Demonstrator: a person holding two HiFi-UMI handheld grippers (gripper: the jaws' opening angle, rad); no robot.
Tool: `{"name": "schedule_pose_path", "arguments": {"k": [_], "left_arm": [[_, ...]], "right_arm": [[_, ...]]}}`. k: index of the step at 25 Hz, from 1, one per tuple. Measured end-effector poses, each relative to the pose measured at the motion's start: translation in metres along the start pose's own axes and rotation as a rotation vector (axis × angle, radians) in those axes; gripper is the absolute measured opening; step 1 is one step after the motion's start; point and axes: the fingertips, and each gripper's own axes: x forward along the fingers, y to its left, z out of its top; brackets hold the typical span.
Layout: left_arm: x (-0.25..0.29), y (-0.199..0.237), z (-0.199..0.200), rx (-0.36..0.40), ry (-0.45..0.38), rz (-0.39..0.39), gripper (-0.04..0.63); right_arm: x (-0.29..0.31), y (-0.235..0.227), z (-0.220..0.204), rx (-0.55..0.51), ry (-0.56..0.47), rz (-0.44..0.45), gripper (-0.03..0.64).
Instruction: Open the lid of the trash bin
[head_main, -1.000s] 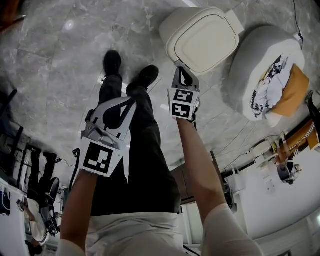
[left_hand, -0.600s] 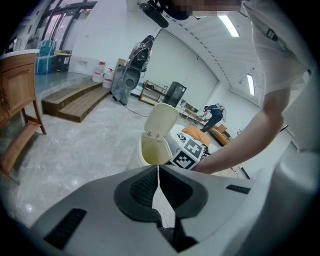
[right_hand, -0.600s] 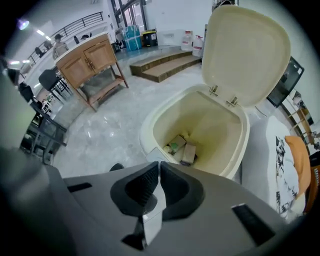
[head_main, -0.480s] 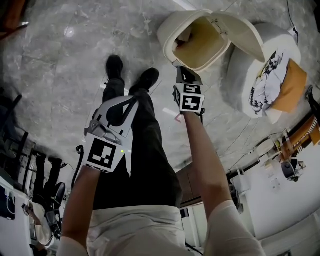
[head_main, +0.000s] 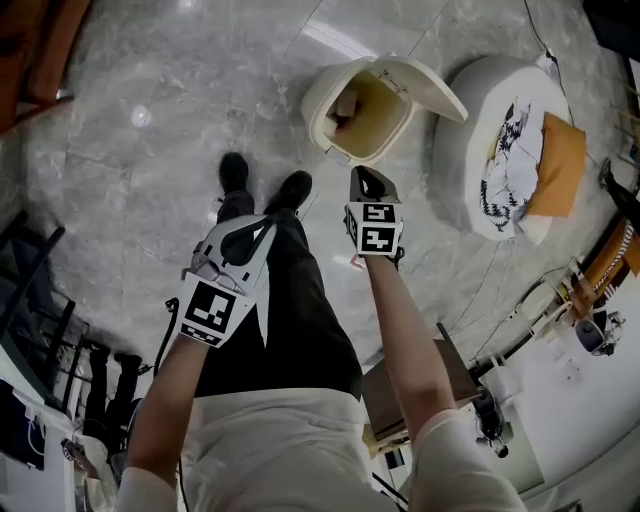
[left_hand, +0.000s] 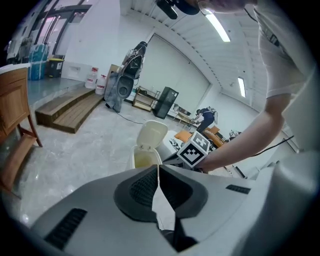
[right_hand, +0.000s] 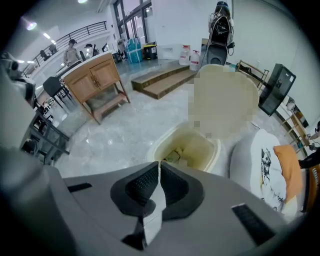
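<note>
**Now that the cream hinged lid (head_main: 425, 88) is up, the job looks done**

Where a second ago it was covered, the cream plastic trash bin (head_main: 320, 100) now shows scraps inside, with the lid tipped back. It stands on the grey marble floor (head_main: 150, 120), beside a white round seat (head_main: 470, 100). The right gripper (head_main: 370, 183), jaws together and empty, has drawn back from the rim; the left gripper (head_main: 255, 228) is also closed on nothing.
</note>
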Motion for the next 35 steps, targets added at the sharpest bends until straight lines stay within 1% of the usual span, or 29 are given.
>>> {"name": "schedule_pose_path", "arguments": {"k": [3,7,9,12,17,20,22,25,30,35], "left_arm": [[-0.012,-0.002,0.013,0.03,0.002,0.001,0.02],[-0.033,-0.005,0.036,0.071,-0.002,0.004,0.02],[-0.044,-0.003,0.049,0.084,-0.008,0.008,0.02],[-0.061,-0.004,0.067,0.097,-0.013,0.006,0.02],[-0.086,-0.018,0.079,0.129,0.005,-0.059,0.02],[-0.1,-0.02,0.085,0.184,0.019,-0.088,0.02],[-0.105,-0.02,0.091,0.222,0.023,-0.099,0.02],[-0.116,-0.028,0.105,0.263,0.022,-0.124,0.02],[-0.138,-0.039,0.139,0.346,-0.011,-0.166,0.02],[-0.15,-0.048,0.16,0.39,-0.051,-0.179,0.02]], "right_arm": [[-0.028,0.007,0.014,0.016,-0.03,0.004,0.034],[-0.065,0.01,0.026,0.02,-0.044,0.003,0.034],[-0.082,0.009,0.034,0.016,-0.061,-0.005,0.034],[-0.11,0.006,0.049,0.039,-0.092,-0.011,0.034],[-0.155,0.01,0.059,0.13,-0.131,-0.045,0.034],[-0.178,0.02,0.068,0.172,-0.162,-0.059,0.034],[-0.191,0.025,0.074,0.174,-0.187,-0.064,0.034],[-0.222,0.034,0.079,0.147,-0.218,-0.077,0.034],[-0.276,0.041,0.09,0.166,-0.308,-0.099,0.034],[-0.326,0.043,0.091,0.166,-0.374,-0.115,0.034]]}}
